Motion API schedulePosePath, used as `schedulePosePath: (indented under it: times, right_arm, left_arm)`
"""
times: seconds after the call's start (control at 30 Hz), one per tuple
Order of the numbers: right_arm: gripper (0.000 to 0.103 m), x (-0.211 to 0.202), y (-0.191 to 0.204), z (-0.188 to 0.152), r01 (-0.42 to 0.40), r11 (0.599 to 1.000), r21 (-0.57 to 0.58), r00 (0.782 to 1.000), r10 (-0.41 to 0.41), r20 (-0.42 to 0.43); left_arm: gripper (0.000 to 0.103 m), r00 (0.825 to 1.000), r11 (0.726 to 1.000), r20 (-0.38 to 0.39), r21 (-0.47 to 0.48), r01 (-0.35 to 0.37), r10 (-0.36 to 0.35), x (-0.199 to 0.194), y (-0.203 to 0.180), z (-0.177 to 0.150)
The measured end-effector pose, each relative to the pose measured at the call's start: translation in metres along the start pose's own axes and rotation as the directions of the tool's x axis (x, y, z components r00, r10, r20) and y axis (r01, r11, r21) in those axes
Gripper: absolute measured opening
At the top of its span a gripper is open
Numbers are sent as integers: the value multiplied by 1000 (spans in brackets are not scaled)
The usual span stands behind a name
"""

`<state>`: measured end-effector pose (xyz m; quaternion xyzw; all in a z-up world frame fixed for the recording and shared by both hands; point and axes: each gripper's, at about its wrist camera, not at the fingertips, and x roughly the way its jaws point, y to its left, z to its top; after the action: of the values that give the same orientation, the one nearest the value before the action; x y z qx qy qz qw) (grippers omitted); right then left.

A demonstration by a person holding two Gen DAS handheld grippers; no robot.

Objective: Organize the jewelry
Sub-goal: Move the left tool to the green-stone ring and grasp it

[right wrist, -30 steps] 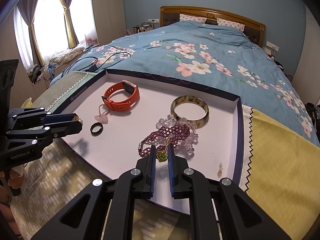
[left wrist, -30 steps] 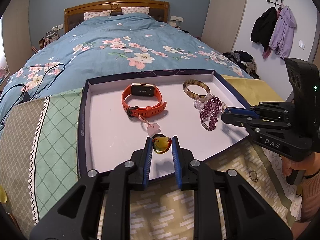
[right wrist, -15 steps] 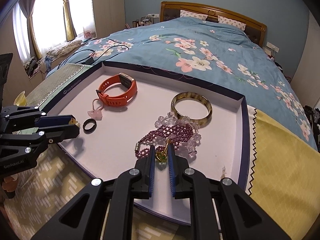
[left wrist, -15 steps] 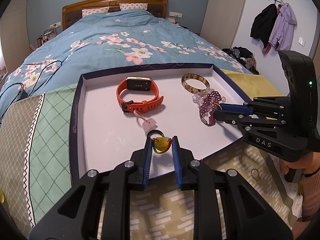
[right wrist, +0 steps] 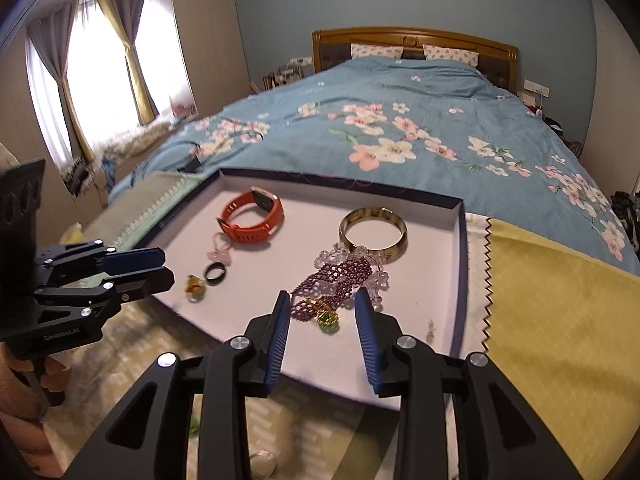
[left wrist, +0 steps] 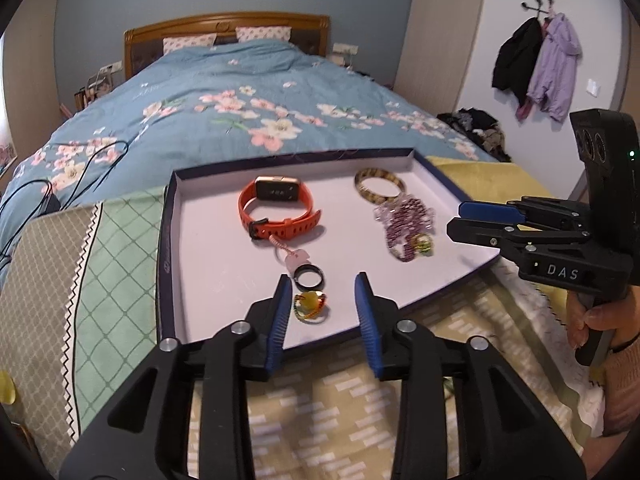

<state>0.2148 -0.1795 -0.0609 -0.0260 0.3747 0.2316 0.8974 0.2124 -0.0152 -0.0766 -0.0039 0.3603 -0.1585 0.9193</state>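
Note:
A white tray with a dark rim (left wrist: 168, 240) (right wrist: 460, 264) lies on the bed. In it are an orange watch (left wrist: 276, 210) (right wrist: 252, 216), a brown bangle (left wrist: 378, 188) (right wrist: 374, 232), a purple bead bracelet (left wrist: 404, 224) (right wrist: 336, 280), a black ring (left wrist: 309, 276) (right wrist: 215, 272) and a pink charm (left wrist: 294, 258). My left gripper (left wrist: 322, 304) is open; a yellow bead ring (left wrist: 310, 306) (right wrist: 194, 285) lies in the tray between its fingers. My right gripper (right wrist: 322, 316) is open; a green-and-gold ring (right wrist: 326, 314) (left wrist: 422, 244) lies under it by the purple bracelet.
The tray rests on patchwork cloths, green (left wrist: 108, 272) at left and yellow (right wrist: 560, 320) at right, over a blue floral quilt (left wrist: 240, 120). Black cables (left wrist: 80, 168) lie at left. A small ring (right wrist: 262, 462) lies on the cloth near me.
Both grippers have opened and pulled back. The yellow bead ring and the green-and-gold ring, held before, now lie in the tray.

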Motion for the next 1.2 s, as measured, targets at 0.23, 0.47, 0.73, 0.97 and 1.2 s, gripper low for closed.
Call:
schedulePosePath:
  times: [0.23, 0.47, 0.73, 0.97, 1.2]
  right_arm:
    - [42, -25, 4, -27, -48, 999, 8, 999, 48, -3]
    - [42, -23, 13, -61, -69, 997, 19, 994, 71, -79]
    - [42, -28, 20, -75, -85, 996, 32, 992, 87, -94]
    - [42, -28, 24, -77, -83, 996, 24, 991, 85, -104]
    - [42, -28, 27, -79, -74, 997, 15, 991, 75, -112]
  left_arm:
    - [42, 997, 994, 8, 82, 75, -76, -30, -21, -19]
    - [44, 990, 978, -67, 159, 131, -122, -30, -50, -47]
    - [49, 976, 964, -148, 191, 187, -160, -13, -75, -59]
    - [38, 968, 969, -199, 159, 187, -154, 3, -76, -58]
    - [26, 972, 974, -205, 170, 151, -115, 8, -77, -56]
